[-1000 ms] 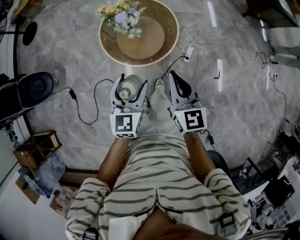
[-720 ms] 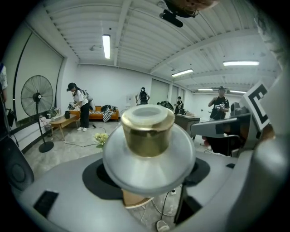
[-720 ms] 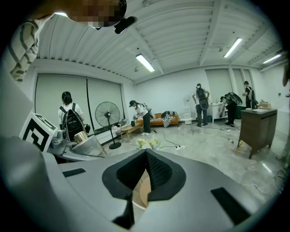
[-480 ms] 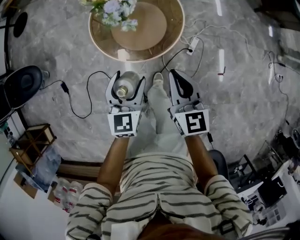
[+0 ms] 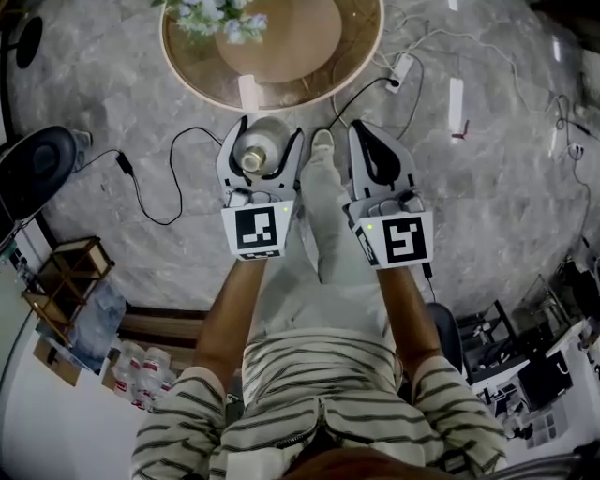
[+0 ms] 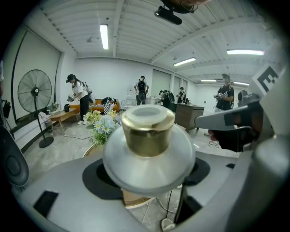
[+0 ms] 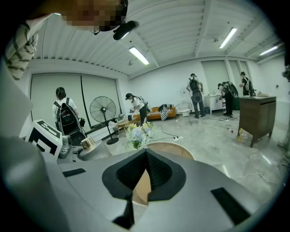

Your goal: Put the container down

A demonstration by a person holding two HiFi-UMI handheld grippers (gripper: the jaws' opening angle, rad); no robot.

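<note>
A frosted glass container (image 5: 262, 147) with a gold cap (image 6: 147, 129) sits between the jaws of my left gripper (image 5: 263, 150), which is shut on its round body and holds it upright above the floor. In the left gripper view the container (image 6: 148, 156) fills the middle and hides the jaw tips. My right gripper (image 5: 373, 150) hangs beside it on the right, shut with nothing in it; its black pads meet at the tips (image 7: 146, 174). The round wooden table (image 5: 272, 42) lies just ahead of both grippers.
A bunch of flowers (image 5: 212, 17) stands on the table's left part. Black cables (image 5: 155, 192) and a white power strip (image 5: 401, 68) lie on the marble floor. A black fan (image 5: 37, 173) and a wooden crate (image 5: 61, 286) are at the left. Other people stand far off (image 6: 79, 97).
The table has slid up and partly out of the head view as the head and both grippers shifted. The left gripper's hold on the container is unchanged.
</note>
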